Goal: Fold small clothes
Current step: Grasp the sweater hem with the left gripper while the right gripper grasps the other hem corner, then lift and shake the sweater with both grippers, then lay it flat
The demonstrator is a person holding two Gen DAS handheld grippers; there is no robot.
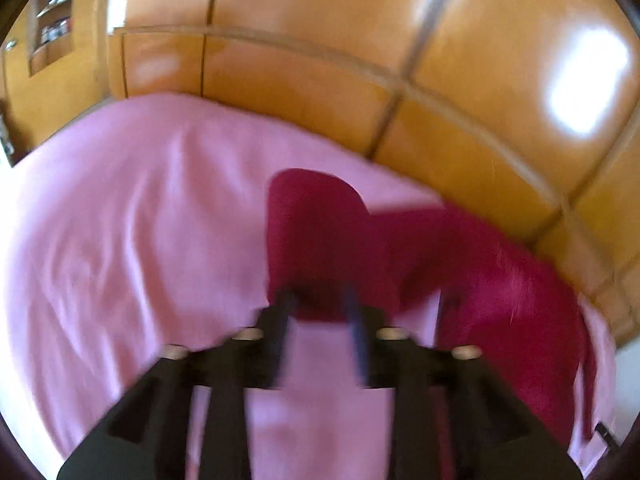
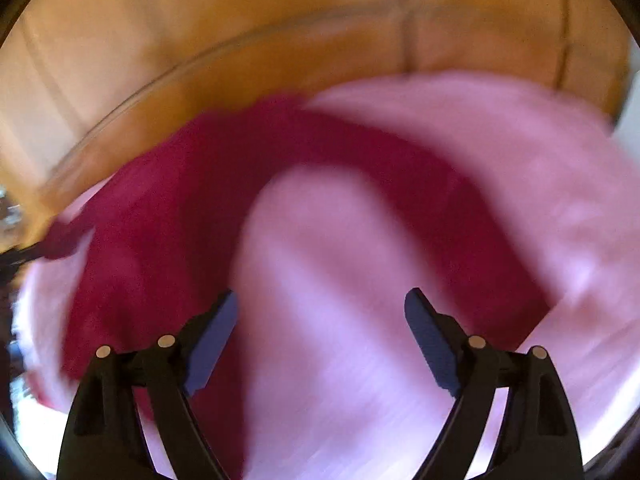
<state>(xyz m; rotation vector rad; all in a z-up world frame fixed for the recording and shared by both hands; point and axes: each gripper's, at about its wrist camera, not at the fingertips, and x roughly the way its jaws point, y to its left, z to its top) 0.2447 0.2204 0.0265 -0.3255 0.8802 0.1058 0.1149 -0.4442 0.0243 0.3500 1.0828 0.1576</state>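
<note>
From my left wrist camera, my left black two-finger tongs (image 1: 320, 300) reach forward, fingers partly parted, their tips at the near edge of a dark red cloth garment (image 1: 460, 264); blur hides whether they pinch it. The garment lies on a pink bedsheet (image 1: 120, 220), stretching right toward orange wooden cupboard doors (image 1: 320, 40).

From my right wrist camera, my right black tongs (image 2: 320, 300) are spread wide, holding nothing. The garment (image 2: 168, 208) arches on the sheet (image 2: 540, 160) ahead of both fingertips.
</note>
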